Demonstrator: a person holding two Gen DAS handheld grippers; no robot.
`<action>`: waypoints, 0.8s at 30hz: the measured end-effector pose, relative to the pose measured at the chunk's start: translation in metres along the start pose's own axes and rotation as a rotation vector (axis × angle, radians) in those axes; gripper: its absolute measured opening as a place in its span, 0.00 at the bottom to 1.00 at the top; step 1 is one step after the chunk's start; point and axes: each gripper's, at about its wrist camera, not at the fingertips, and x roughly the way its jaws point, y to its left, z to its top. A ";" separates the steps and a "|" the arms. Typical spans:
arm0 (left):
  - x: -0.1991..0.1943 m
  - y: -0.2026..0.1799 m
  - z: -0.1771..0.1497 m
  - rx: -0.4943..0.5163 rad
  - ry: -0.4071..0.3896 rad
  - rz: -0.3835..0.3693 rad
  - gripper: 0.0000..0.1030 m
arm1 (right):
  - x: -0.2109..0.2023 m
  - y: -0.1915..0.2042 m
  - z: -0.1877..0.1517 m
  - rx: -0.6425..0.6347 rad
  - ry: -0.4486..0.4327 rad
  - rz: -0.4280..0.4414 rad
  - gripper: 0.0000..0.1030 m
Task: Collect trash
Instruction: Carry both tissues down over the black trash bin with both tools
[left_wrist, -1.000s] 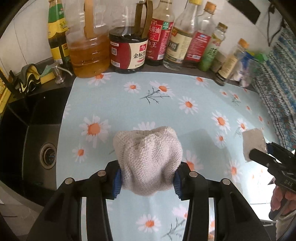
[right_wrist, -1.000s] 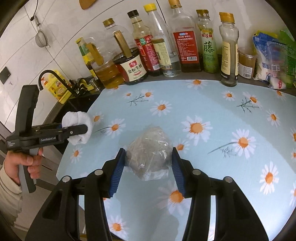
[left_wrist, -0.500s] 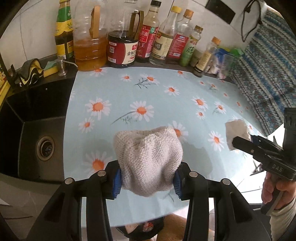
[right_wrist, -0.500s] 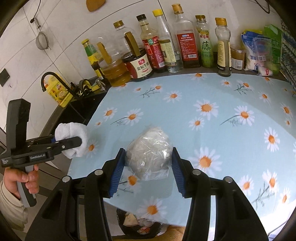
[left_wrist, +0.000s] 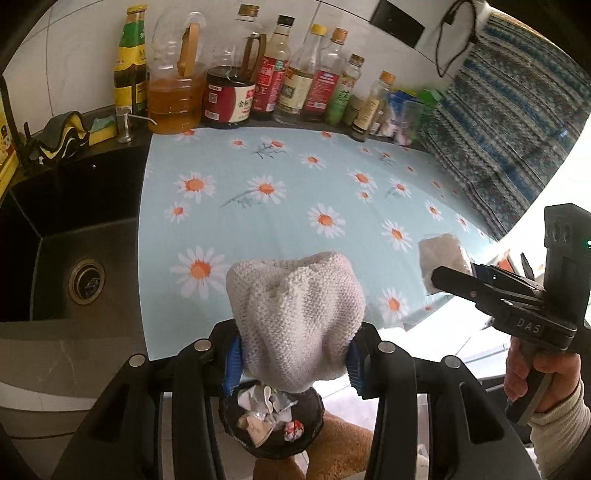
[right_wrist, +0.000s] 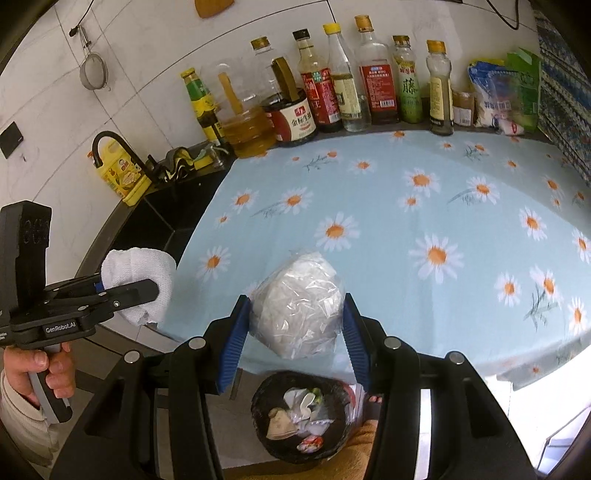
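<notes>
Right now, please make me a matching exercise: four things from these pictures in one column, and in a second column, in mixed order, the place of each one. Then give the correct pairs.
Column 1
1. white knitted cloth
2. crumpled plastic bag
3. trash bin
4. oil jug

Column 2
A. on the floor below the counter edge, with trash already inside
B. clamped in the right gripper
C. at the back of the counter, by the wall
D. clamped in the left gripper

Pairs: 1-D, 2-B, 3-A, 4-C
</notes>
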 end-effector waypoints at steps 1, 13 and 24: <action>-0.002 0.000 -0.005 0.004 0.002 -0.004 0.41 | 0.000 0.003 -0.005 0.003 0.004 -0.002 0.48; -0.008 0.000 -0.057 0.009 0.053 -0.022 0.41 | 0.011 0.026 -0.057 0.008 0.074 0.019 0.48; 0.010 0.010 -0.105 -0.016 0.145 -0.022 0.41 | 0.043 0.033 -0.103 0.014 0.199 0.057 0.48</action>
